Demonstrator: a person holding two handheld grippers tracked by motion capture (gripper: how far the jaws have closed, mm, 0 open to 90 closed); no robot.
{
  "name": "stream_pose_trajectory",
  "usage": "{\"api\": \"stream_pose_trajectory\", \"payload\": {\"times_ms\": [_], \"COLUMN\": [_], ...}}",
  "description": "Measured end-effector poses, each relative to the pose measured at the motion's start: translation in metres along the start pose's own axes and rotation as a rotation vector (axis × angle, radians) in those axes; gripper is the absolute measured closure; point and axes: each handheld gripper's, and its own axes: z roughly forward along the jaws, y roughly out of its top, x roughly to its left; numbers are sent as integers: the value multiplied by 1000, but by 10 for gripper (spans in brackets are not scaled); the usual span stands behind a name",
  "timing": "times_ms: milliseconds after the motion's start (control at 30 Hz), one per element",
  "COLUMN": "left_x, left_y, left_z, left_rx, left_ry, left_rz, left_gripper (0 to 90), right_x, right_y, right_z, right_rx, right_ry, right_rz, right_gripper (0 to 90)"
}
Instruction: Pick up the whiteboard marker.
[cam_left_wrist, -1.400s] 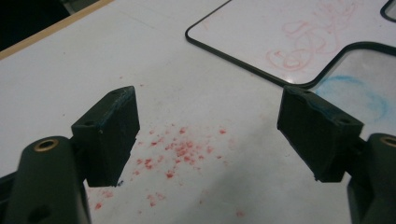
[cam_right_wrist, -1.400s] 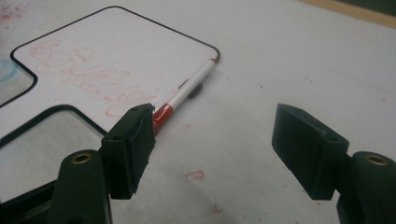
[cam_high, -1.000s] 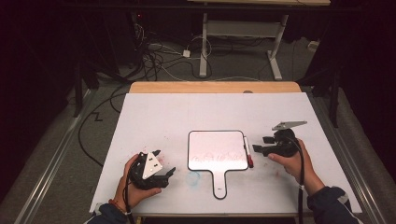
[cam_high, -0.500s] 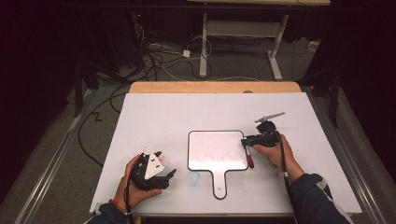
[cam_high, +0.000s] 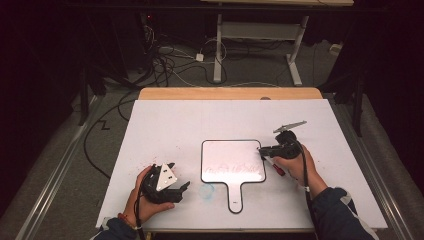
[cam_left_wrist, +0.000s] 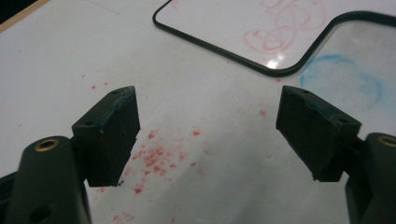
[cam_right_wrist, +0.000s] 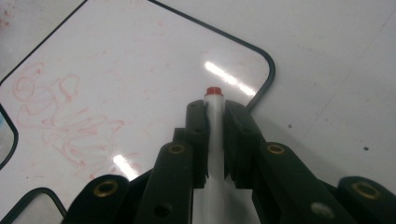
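A small whiteboard with a black rim and a handle lies flat mid-table, with faint red scribbles on it. My right gripper is at its right edge. Its jaws have just been closing and are now shut on a white marker with a red end, which points over the board's corner. The marker's other red end sticks out below the hand. My left gripper rests near the front left, open, with nothing between its jaws. The board's rim lies ahead of it.
The white table top carries red specks and a blue smear beside the board's handle. A wooden strip borders the far edge. Cables and a desk frame stand on the floor beyond.
My right gripper has moved left to the whiteboard's right edge and closed on the marker that lay there. The left gripper has stayed where it was.
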Motion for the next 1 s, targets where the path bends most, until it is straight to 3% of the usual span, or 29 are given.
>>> {"api": "stream_pose_trajectory", "payload": {"times_ms": [133, 200, 233, 267, 300, 333, 367, 400, 433, 533, 567, 667, 800, 867, 1000], "left_x": [5, 6, 1, 1, -5, -5, -14, -14, -23, -37, -37, -55, -64, -65, -63], "left_y": [15, 28, 43, 43, 58, 58, 76, 76, 93, 115, 115, 134, 143, 144, 143], "left_z": [6, 12, 17, 17, 23, 23, 30, 30, 38, 50, 50, 65, 78, 82, 84], "left_rx": [-33, -52, -80, -80, -107, -107, -131, -131, -160, -192, -192, -209, -196, -212, -220], "left_ry": [-67, -119, -149, -149, -187, -187, -205, -205, -243, -288, -288, -322, -324, -341, -334], "left_rz": [-70, -92, -95, -95, -94, -94, -92, -92, -107, -132, -132, -152, -165, -171, -165], "left_gripper": [211, 211, 212, 217, 218, 218, 222, 229, 234, 254, 270, 307, 343, 387, 491], "right_x": [10, 22, 25, 25, 36, 40, 46, 52, 59, 76, 80, 89, 94, 96, 96], "right_y": [3, 7, 8, 8, 10, 10, 10, 10, 9, 7, 6, 2, -1, -2, -5], "right_z": [-7, -14, -16, -16, -22, -24, -28, -30, -32, -34, -35, -37, -40, -41, -41], "right_rx": [-46, -101, -115, -115, -177, -207, -247, -283, -326, -382, -407, -456, -502, -509, -499], "right_ry": [-2, 9, 12, 12, 24, 30, 19, 18, 43, 19, 11, -4, -7, -1, -3], "right_rz": [-29, -60, -65, -65, -90, -95, -94, -105, -123, -164, -171, -174, -170, -175, -177], "right_gripper": [810, 810, 810, 810, 811, 810, 810, 810, 811, 811, 811, 811, 811, 811, 811]}}
